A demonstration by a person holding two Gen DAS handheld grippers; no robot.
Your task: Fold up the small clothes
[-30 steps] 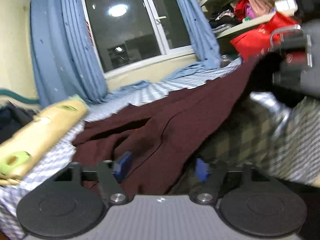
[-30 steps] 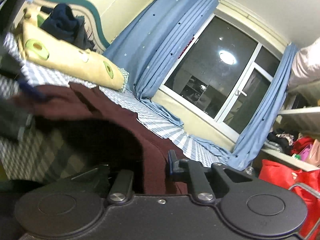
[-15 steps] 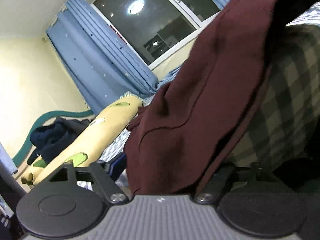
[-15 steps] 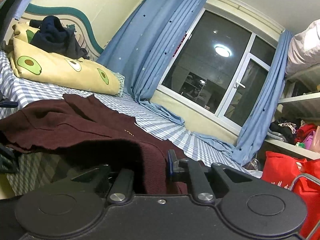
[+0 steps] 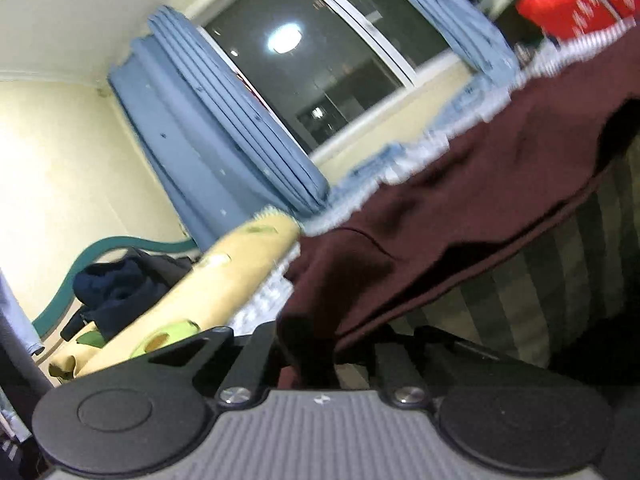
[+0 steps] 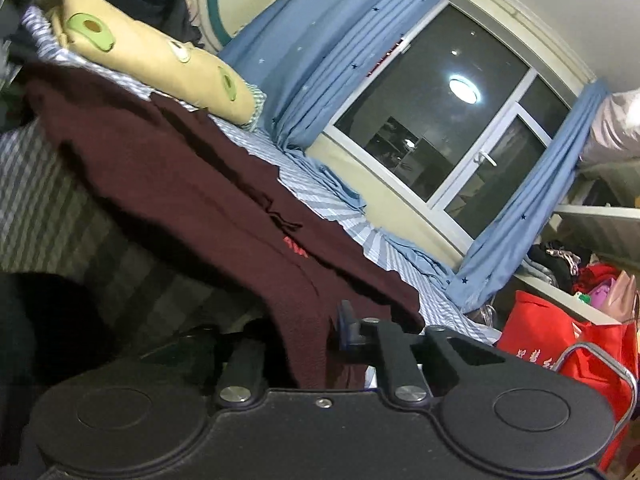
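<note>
Left gripper [image 5: 308, 344] clamped on corner of maroon sweater [image 5: 460, 216], cloth bunched between fingers at lower centre of frame; right gripper [image 6: 308, 344] pinching other end of same sweater [image 6: 180, 176]. Sweater stretched across striped bed sheet [image 6: 340, 208], spanning frame middle. Avocado pillow [image 6: 152, 52] upper left, beside blue curtain [image 6: 328, 40]. Red bag [image 6: 560, 332] lower right

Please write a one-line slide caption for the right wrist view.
Right gripper shut on a maroon garment spread across the striped bed, pillow and window behind.
</note>
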